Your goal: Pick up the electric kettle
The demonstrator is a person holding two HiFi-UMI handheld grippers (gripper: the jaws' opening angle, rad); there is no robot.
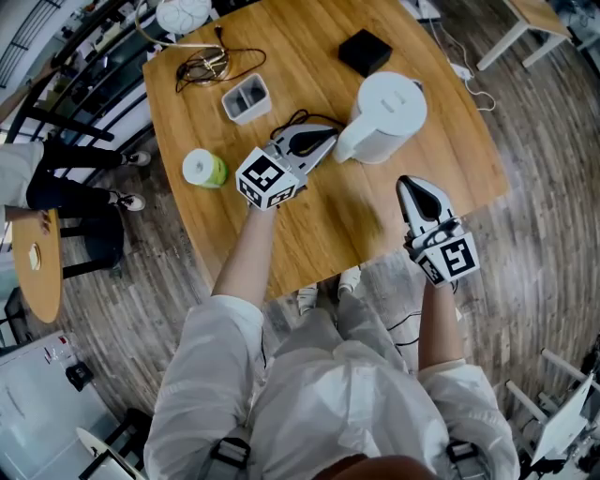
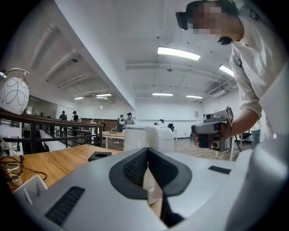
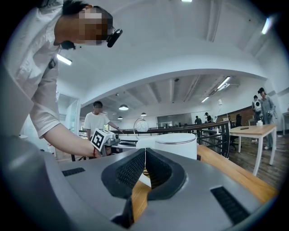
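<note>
1. Far left: a small round side table point(image 1: 36, 262) stands on the grey-brown plank floor point(image 1: 525, 244). A black railing point(image 1: 66, 117) runs past the main table's left corner.
2. The wooden table point(image 1: 328, 225) carries, on its left part, a white-and-green roll point(image 1: 203, 169), a coiled cable point(image 1: 204, 66) and a white open container point(image 1: 247, 98). A white round patterned object point(image 1: 183, 14) sits at the far edge.
3. The left gripper point(image 1: 328, 138) is over mid-table with its jaws together and nothing between them. Its tip is just beside the kettle's left side; whether they touch can't be told.
4. The electric kettle point(image 1: 384, 117) is white, upright, lid down, and stands right of the table's centre. A black box point(image 1: 365, 52) sits behind it, apart.
5. The right gripper point(image 1: 411, 183) is over the near-right part of the table with its jaws closed and empty. It points at the kettle, clearly apart from it.
6. Top right: a light-coloured second table point(image 1: 525, 23) on the same floor.
7. Room, from the gripper views: an open hall with a white ceiling and strip lights point(image 2: 178, 53). People point(image 2: 129, 118) stand far back among more tables.
</note>
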